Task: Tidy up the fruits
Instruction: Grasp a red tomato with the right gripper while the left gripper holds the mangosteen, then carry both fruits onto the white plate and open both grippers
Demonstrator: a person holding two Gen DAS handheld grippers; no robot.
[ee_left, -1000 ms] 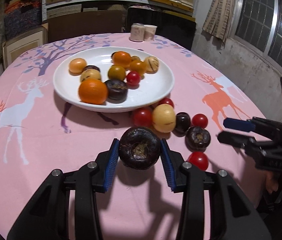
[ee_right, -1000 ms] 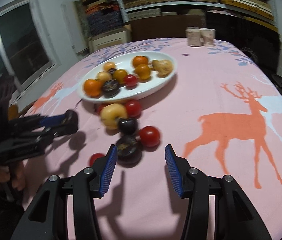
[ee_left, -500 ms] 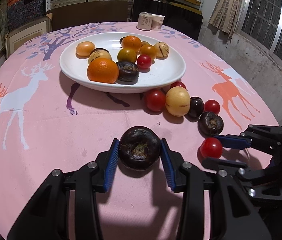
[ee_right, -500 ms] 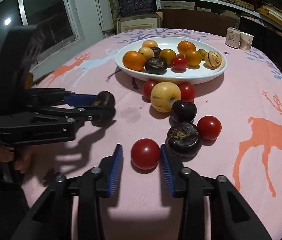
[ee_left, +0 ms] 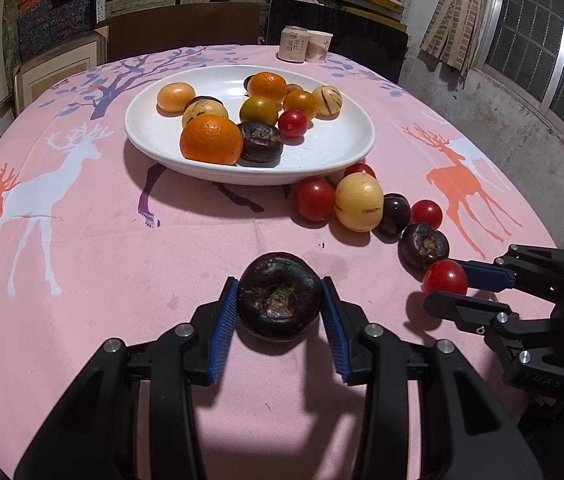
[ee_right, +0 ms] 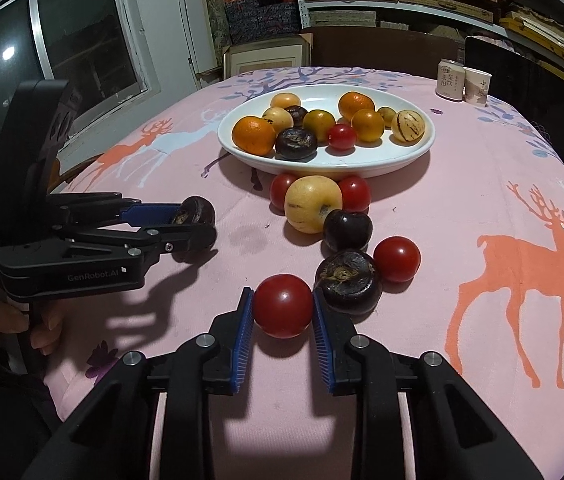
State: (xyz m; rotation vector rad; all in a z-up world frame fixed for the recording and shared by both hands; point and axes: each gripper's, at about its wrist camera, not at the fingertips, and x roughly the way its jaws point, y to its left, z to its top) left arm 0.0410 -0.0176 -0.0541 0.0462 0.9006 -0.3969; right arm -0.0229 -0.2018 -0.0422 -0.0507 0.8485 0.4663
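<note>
Left gripper (ee_left: 280, 310) fingers hold dark round wrinkled fruit (ee_left: 279, 295) over pink deer-print table (ee_left: 122, 264). Right gripper (ee_right: 282, 320) fingers clamp round red tomato (ee_right: 283, 311) on table, near white oval plate (ee_right: 381, 158) of fruits.

Between you and the white plate (ee_left: 154, 148), the pink tablecloth (ee_left: 114, 248) lies bare on the left: a gripper passes freely there. On the right, a string of loose fruit (ee_right: 313, 204) runs from the plate's near rim toward you and blocks the straight approach. A can (ee_right: 450, 80) and paper cup (ee_right: 477, 86) stand beyond the plate, well apart.
</note>
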